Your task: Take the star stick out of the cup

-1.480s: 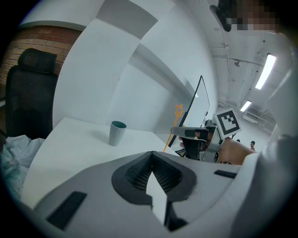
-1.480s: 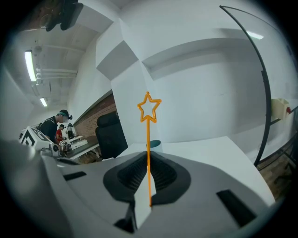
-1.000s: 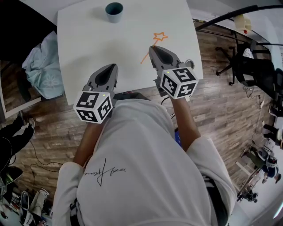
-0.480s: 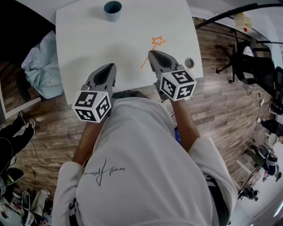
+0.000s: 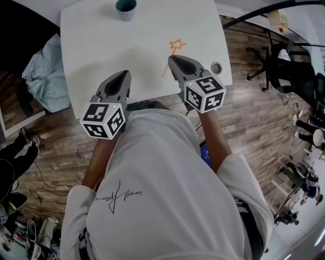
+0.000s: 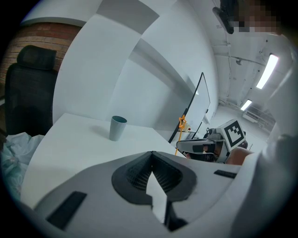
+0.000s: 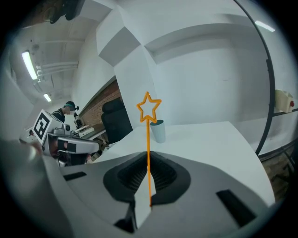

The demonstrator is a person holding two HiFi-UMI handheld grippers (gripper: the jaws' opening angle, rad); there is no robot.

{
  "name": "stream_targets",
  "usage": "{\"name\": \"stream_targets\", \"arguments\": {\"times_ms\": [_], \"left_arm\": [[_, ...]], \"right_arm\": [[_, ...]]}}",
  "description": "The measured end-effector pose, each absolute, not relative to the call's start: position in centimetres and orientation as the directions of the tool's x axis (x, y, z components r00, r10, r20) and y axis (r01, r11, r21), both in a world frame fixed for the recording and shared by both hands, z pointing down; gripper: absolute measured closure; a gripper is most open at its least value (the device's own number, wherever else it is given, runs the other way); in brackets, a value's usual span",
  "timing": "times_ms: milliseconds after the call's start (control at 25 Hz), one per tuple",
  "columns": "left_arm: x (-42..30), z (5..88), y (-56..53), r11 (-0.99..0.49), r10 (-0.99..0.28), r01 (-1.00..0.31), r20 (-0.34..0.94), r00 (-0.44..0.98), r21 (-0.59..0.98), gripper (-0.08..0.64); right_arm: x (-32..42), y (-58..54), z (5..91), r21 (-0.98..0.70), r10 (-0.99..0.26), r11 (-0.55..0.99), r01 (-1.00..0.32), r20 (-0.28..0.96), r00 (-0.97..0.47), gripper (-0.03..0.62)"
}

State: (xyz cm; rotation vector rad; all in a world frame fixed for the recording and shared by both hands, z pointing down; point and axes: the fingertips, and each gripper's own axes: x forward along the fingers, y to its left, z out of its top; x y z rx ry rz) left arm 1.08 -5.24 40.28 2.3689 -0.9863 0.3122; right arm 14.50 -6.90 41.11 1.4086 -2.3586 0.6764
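The right tool (image 7: 148,157) is clamped on the stick (image 7: 148,132), held over the tabletop (image 5: 101,45) well apart from the cup (image 5: 125,6); the left tool (image 6: 152,154) is closed and empty, so removal looks done and laying it down comes next.

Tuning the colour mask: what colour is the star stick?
Orange; the star stick shows best in the right gripper view.

The star stick (image 7: 148,139) is seen to be orange, the cup (image 5: 125,7) dull teal, the table (image 5: 96,51) white, and the floor (image 5: 254,117) patterned in brown wood planks.
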Motion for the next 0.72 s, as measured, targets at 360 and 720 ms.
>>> {"name": "stream_targets", "arguments": {"times_ms": [360,720], "left_arm": [[0.6,40.5,-5.3,-0.574,-0.582,-0.714,0.413,0.701,0.401,0.552],[0.2,40.6,-5.3,-0.574,-0.58,-0.713,0.415,0.701,0.402,0.552]], "right_arm": [[14.1,-7.0,40.4,-0.239,-0.714,0.457,-0.857,0.475,-0.514,0.569],[13.6,-7.1,39.8,-0.265,-0.697,0.487,-0.832,0.456,-0.553,0.569]]}}
